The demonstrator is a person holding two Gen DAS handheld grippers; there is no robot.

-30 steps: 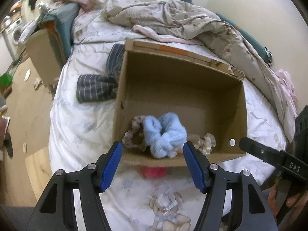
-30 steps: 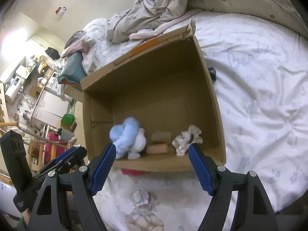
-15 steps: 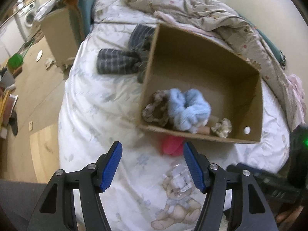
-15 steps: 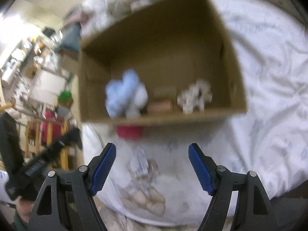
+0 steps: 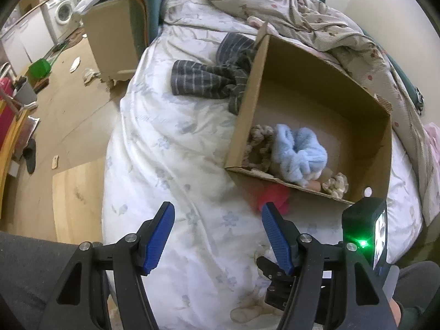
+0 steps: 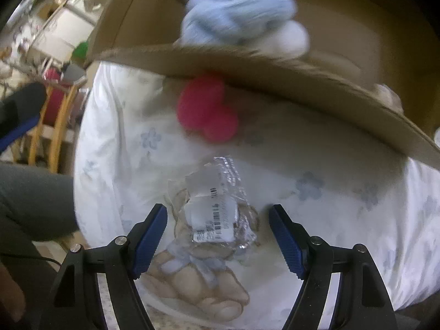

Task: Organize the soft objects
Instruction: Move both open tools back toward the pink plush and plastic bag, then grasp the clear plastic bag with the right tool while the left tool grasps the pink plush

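Note:
A cardboard box (image 5: 316,63) lies on the bed and holds a fluffy light-blue scrunchie (image 5: 299,155), a brown scrunchie (image 5: 260,143) and a cream one (image 5: 335,184). A pink-red soft object (image 5: 275,196) lies on the sheet against the box's front wall; it also shows in the right wrist view (image 6: 207,108). My left gripper (image 5: 217,236) is open and empty above the sheet. My right gripper (image 6: 218,238) is open, low over a clear plastic packet (image 6: 217,209) with a barcode label. The blue scrunchie (image 6: 239,16) shows blurred in the box (image 6: 275,66).
A grey striped garment (image 5: 209,79) lies left of the box. A crumpled beige blanket (image 5: 316,13) is behind it. The bed's left edge drops to a wooden floor (image 5: 68,126) with clutter and a nightstand (image 5: 115,41). The right gripper's body (image 5: 363,236) is at lower right.
Both grippers have pulled back and down from the box. The right one has dropped close over the plastic packet. The left view has swung left, showing more floor.

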